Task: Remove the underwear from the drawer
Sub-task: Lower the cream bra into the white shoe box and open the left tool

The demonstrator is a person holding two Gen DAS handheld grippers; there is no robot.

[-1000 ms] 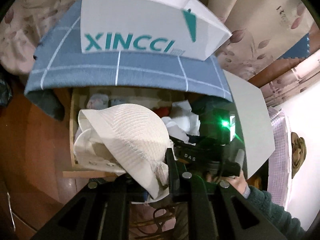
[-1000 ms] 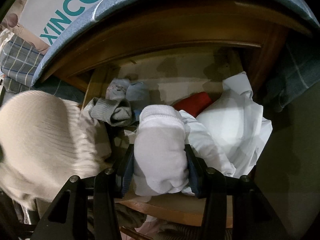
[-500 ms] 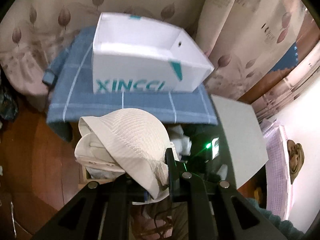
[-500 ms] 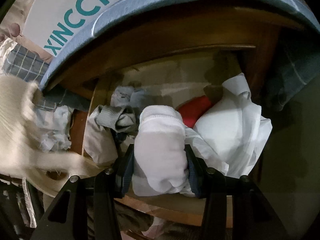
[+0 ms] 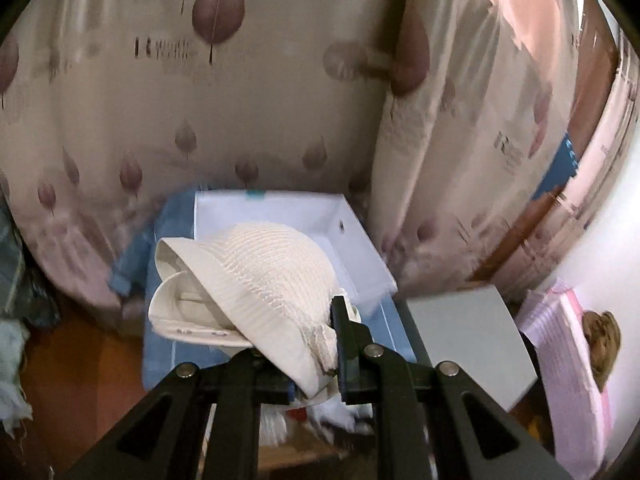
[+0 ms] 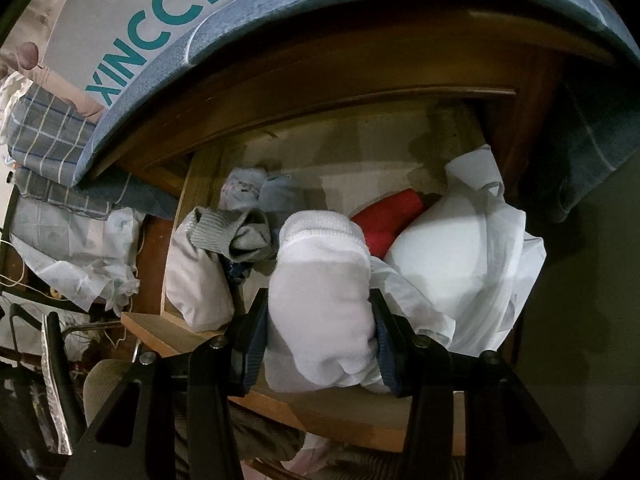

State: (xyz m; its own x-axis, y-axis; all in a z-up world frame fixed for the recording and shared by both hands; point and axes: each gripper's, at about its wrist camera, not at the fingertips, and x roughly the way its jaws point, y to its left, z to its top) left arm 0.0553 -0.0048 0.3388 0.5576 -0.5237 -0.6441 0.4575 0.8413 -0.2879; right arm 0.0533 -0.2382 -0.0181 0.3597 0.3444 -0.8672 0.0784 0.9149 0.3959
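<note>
Cream ribbed fabric garment (image 5: 256,280) clamped in fully closed left gripper (image 5: 312,360), raised clear above open white cardboard shoebox (image 5: 360,264) on blue checked cloth (image 5: 160,356). White folded knit bundle (image 6: 320,300) pinched between part-open right gripper (image 6: 320,344) pads, low inside wooden drawer (image 6: 176,328). Risks: loose cream hem dragging on box rim; bundle slipping or snagging white plastic bag (image 6: 472,264) just beside it. Little headroom beneath wooden overhang (image 6: 320,80); clear exit over drawer front only.

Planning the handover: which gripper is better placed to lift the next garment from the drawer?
Right: the right gripper already clamps a white bundle over the drawer; the left gripper holds a cream hat above.
</note>
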